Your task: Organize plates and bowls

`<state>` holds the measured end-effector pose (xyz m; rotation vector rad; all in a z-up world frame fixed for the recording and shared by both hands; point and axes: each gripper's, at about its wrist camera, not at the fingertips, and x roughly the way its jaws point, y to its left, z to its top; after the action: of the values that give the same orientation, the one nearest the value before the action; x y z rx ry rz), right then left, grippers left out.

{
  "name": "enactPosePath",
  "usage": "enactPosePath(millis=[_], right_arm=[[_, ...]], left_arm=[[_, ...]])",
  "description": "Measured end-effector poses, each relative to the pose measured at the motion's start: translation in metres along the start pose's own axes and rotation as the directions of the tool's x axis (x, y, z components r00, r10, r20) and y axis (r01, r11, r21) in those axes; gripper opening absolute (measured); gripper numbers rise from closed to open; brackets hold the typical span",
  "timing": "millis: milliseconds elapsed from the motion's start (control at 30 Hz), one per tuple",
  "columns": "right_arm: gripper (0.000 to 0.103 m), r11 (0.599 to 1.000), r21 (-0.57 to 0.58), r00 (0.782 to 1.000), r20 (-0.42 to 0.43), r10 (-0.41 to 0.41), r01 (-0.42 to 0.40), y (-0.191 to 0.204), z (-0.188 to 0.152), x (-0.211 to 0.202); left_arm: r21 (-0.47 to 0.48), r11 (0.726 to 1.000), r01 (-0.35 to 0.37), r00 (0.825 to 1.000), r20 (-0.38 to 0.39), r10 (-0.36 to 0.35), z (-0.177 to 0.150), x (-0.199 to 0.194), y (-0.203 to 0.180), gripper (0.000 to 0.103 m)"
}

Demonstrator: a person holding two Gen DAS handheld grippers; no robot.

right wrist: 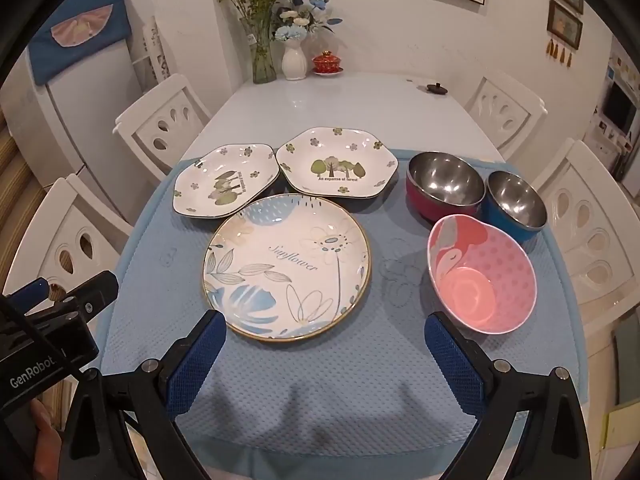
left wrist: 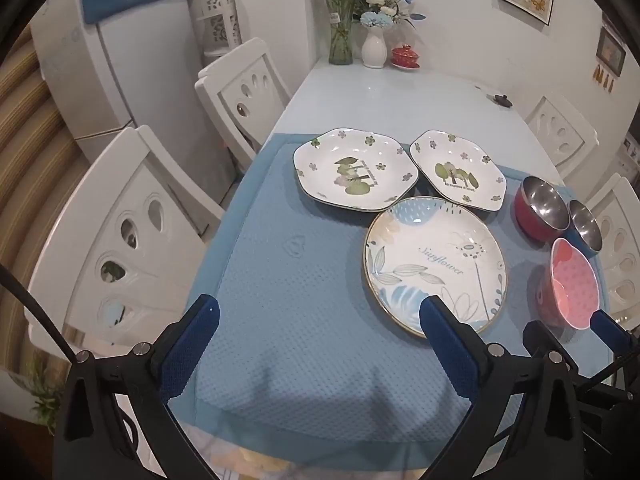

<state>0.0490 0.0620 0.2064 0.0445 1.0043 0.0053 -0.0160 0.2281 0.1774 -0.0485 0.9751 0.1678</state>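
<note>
Nothing is stacked yet; all six pieces sit separately on the blue mat [right wrist: 340,380] covering the near end of the bench [right wrist: 320,108].

Landmark: round Sunflower plate [right wrist: 286,266].
- Two hexagonal forest plates lie just beyond it: left hexagonal plate [right wrist: 226,186] and right hexagonal plate [right wrist: 338,164]. Their near edges meet or overlap the Sunflower plate's far rim; which is on top cannot be told.
- Pink flamingo bowl [right wrist: 482,274] sits to its right, apart from it and tilted toward the camera.
- Beyond the pink bowl are the red steel-lined bowl [right wrist: 444,184] and the blue steel-lined bowl [right wrist: 516,206], touching each other.

Grippers: left gripper [left wrist: 320,312] has its fingers wide apart with only mat between them. Right gripper [right wrist: 324,332] likewise has its fingers spread and holds nothing. Both hover above the near mat, angled down.

Key relation: the plates are round or hexagonal, so there is no long axis to align with. In the right wrist view the Sunflower plate's near rim lies just ahead of the left finger and the pink bowl just ahead of the right finger. Judgement: the right gripper is nearer the bowls. The left gripper's right finger overlaps the Sunflower rim in its own view, so it suits the plates.

View differences: the right wrist view shows all three bowls fully, plus the left gripper's body and a bit of a hand at the lower left. The left wrist view squeezes the bowls to the edge, but shows the bare left half of the mat, a candidate stacking spot.
</note>
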Motion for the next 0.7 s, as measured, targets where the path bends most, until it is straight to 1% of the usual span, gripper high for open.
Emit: enactPosePath(millis=[100, 200, 267, 433, 500, 567, 600, 667, 700], right_arm=[[0.099, 1.000, 0.005, 1.000, 0.001, -0.020, 0.020, 0.004, 0.005, 0.003], [0.099, 1.000, 0.008, 1.000, 0.002, -0.022, 0.022, -0.002, 0.010, 0.007], [0.099, 0.999, 0.014, 0.999, 0.007, -0.042, 0.042, 0.002, 0.007, 0.003], [0.099, 0.997, 0.033, 0.998, 0.015, -0.067, 0.067, -0.004, 0.013, -0.004], [0.099, 0.996, 0.044, 0.997, 0.017, -0.075, 0.075, -0.007, 0.015, -0.009], [0.099, 0.995, 0.072, 0.998, -0.002, -0.070, 0.070, -0.009, 0.015, -0.012], [0.099, 0.995, 0.083, 0.998, 0.009, -0.063, 0.062, -0.010, 0.015, -0.014], [0.099, 0.994, 0.089, 0.998, -0.022, -0.060, 0.062, -0.011, 0.015, -0.012], [0.099, 0.994, 0.093, 0.998, -0.017, -0.055, 0.057, -0.012, 0.014, -0.011]], left_arm=[[0.005, 1.000, 0.017, 1.000, -0.002, -0.017, 0.004, 0.005, 0.002, 0.100], [0.014, 0.999, 0.030, 1.000, -0.002, -0.030, 0.008, 0.007, 0.000, 0.100], [0.020, 0.999, 0.038, 0.999, 0.000, -0.038, 0.010, 0.007, -0.001, 0.100], [0.033, 0.997, 0.064, 0.997, 0.032, -0.065, 0.020, -0.005, -0.005, 0.100], [0.040, 0.997, 0.065, 0.997, 0.049, -0.067, 0.023, -0.011, -0.007, 0.100], [0.047, 0.997, 0.061, 0.996, 0.065, -0.064, 0.025, -0.016, -0.008, 0.100], [0.052, 0.997, 0.056, 0.995, 0.079, -0.060, 0.026, -0.019, -0.010, 0.100], [0.060, 0.997, 0.043, 0.994, 0.094, -0.048, 0.026, -0.022, -0.012, 0.100], [0.065, 0.997, 0.038, 0.994, 0.102, -0.044, 0.026, -0.024, -0.013, 0.100]])
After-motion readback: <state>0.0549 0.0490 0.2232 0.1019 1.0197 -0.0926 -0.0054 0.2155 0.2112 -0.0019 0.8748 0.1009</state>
